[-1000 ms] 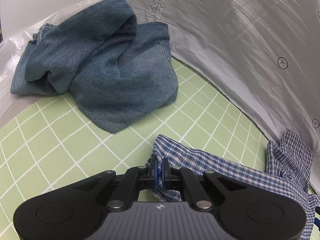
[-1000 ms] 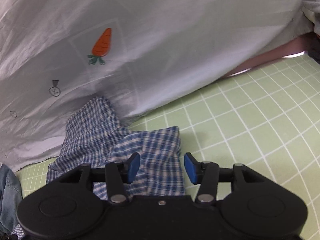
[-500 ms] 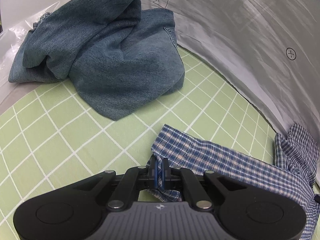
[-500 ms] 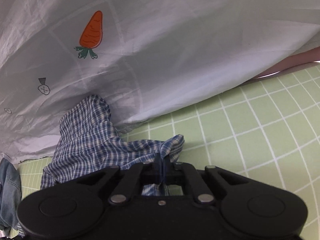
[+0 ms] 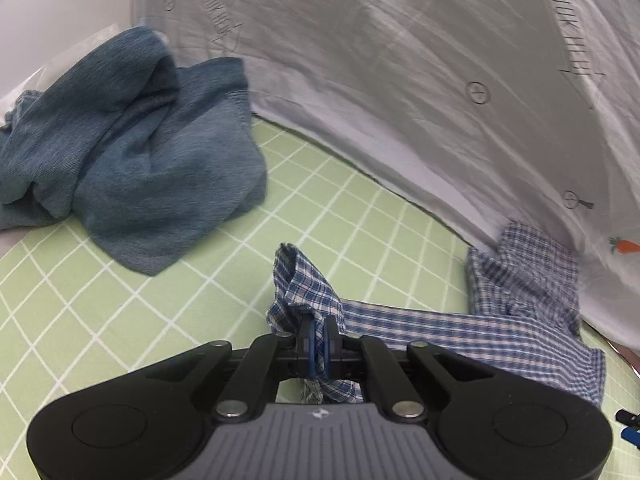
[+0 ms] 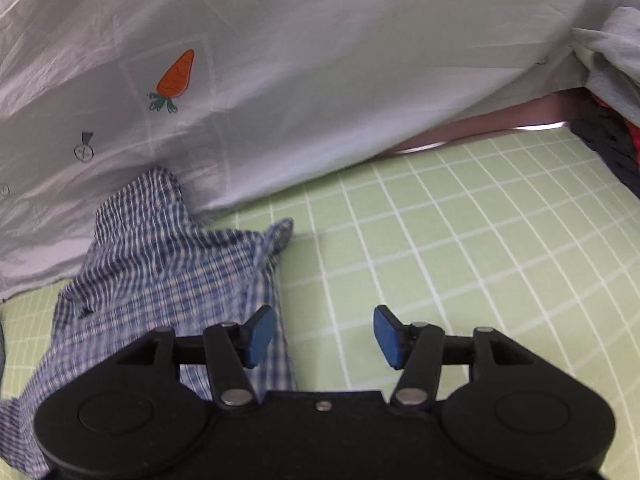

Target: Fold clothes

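The fold has barely begun. The crumpled blue-and-white checked cotton shirt [image 5: 460,320] lies on the green grid-lined counter [image 5: 360,216], against a white carrot-print sheet [image 5: 400,80]. The left tongs [image 5: 318,344] pinch one shirt corner; the right tongs [image 6: 320,338] are opening, nothing between them (just beside the cloth). A rumpled blue denim garment [image 5: 132,152] waits unfolded.

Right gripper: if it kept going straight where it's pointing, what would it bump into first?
Probably the green checked mat. The right gripper, jaws opening with nothing between them, points down at bare mat; the plaid shirt lies just to its left.
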`<state>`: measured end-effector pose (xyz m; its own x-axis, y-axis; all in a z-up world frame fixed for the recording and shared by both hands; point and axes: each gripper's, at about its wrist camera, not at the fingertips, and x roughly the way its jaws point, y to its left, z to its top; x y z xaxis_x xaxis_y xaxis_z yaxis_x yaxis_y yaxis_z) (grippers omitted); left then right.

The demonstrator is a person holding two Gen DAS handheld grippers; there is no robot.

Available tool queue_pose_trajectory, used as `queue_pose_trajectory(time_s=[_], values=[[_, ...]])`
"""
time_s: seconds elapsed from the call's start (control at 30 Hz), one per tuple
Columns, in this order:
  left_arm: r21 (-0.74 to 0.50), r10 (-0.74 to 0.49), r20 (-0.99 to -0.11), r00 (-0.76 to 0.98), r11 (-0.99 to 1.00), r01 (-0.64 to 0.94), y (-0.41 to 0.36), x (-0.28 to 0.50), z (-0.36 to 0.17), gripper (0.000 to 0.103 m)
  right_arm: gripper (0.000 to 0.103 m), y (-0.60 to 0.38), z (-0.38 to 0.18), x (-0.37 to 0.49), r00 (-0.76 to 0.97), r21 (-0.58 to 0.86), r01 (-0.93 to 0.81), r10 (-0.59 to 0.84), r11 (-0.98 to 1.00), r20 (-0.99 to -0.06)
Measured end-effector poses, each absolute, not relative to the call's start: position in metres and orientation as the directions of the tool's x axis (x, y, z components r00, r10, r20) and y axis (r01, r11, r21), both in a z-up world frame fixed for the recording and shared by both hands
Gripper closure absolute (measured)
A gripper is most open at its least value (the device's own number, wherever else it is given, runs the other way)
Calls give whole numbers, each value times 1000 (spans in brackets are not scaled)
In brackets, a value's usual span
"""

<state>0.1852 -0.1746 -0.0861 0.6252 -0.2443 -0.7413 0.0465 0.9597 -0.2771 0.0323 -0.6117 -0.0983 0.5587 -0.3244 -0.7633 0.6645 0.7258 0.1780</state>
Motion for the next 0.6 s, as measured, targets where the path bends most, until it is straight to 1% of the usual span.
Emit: queue_pose_trajectory(time_s=[0.07, 0.23, 0.33, 0.43, 0.53, 0.6], values=[[-285, -287, -733, 616, 953, 105, -191, 174, -80, 99, 48, -598, -100, 3, 526, 155, 685, -337, 712, -781], [-330, -424, -707, 566, 906, 267, -240, 128, -63, 99, 48, -570, -106, -67, 498, 182, 713, -306, 677, -811], [-349, -501, -697, 513, 862, 367, -267, 93, -56, 99, 48, -559, -103, -102, 492, 183, 726, -315, 663, -812], [-383, -563, -706, 430, 814, 436, -287, 58, -57, 99, 48, -551, -97, -131, 501, 202, 740, -325, 642, -802], [-378, -578, -738, 348, 781, 497, -301, 25, -62, 99, 48, -543, -95, -155, 510, 221, 749, -331, 624, -794], [-378, -561, -774, 294, 782, 496, -305, 9, -70, 97, 48, -537, -95, -167, 511, 228, 753, -332, 617, -793]])
